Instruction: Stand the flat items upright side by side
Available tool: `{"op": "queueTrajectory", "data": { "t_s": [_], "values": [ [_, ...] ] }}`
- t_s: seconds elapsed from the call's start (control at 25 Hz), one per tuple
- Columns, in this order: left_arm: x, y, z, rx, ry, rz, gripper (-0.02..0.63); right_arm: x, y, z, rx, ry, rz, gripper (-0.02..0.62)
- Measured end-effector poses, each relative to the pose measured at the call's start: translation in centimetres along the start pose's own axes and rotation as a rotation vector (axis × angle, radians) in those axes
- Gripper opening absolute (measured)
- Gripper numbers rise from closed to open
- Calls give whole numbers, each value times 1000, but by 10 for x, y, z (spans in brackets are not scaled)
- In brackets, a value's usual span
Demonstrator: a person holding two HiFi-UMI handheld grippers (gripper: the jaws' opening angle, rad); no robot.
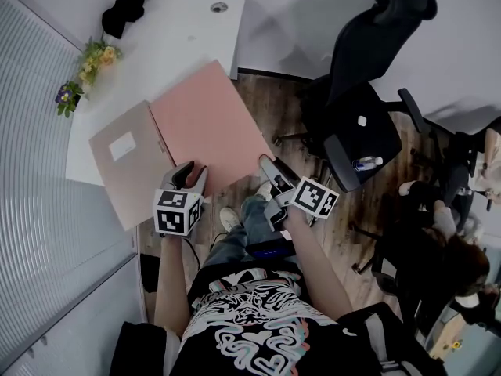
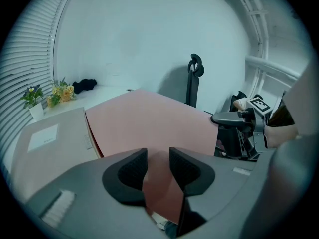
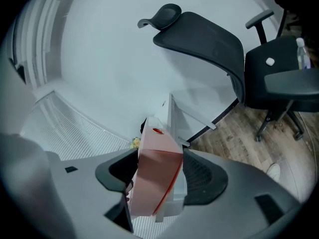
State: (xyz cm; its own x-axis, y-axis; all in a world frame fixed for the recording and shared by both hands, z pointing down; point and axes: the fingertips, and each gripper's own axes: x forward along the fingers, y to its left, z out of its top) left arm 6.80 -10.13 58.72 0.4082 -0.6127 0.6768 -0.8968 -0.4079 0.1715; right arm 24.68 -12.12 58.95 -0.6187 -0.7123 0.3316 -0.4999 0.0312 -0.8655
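The white worktop (image 1: 180, 37) is the biggest thing we see, and its left end runs along the window blinds. A black office chair (image 1: 364, 124) stands well apart on the wood floor.

The pink folder (image 1: 207, 124) is over the worktop. Its near corner sticks out past the worktop's edge. We cannot tell if its far edge rests on the worktop. Just beside it on the left is a tan folder (image 1: 129, 163) with a white label. The pink one covers a bit of its right edge.

The left tongs (image 1: 188, 175) are closed on the pink folder's near edge and hide that part. The right tongs (image 1: 268, 167) are wider apart, but they pinch the folder's right corner too.

Small flowers (image 1: 90, 69) and a black lump (image 1: 125, 10) sit at the far end. We cannot make out what the lump is.
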Motion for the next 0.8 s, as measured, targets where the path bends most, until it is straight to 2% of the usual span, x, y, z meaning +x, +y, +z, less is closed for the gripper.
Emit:
{"op": "queueTrajectory", "data": {
  "t_s": [0.4, 0.64, 0.8],
  "values": [
    [-4, -3, 6, -51, -36, -26, 137, -9, 33, 16, -190, -37, -41, 284],
    [-8, -16, 11, -131, -79, -123, 150, -11, 57, 21, -321, -61, -57, 284],
    [-8, -22, 15, -151, -97, -146, 150, -11, 68, 23, -386, -67, -69, 285]
  ]
}}
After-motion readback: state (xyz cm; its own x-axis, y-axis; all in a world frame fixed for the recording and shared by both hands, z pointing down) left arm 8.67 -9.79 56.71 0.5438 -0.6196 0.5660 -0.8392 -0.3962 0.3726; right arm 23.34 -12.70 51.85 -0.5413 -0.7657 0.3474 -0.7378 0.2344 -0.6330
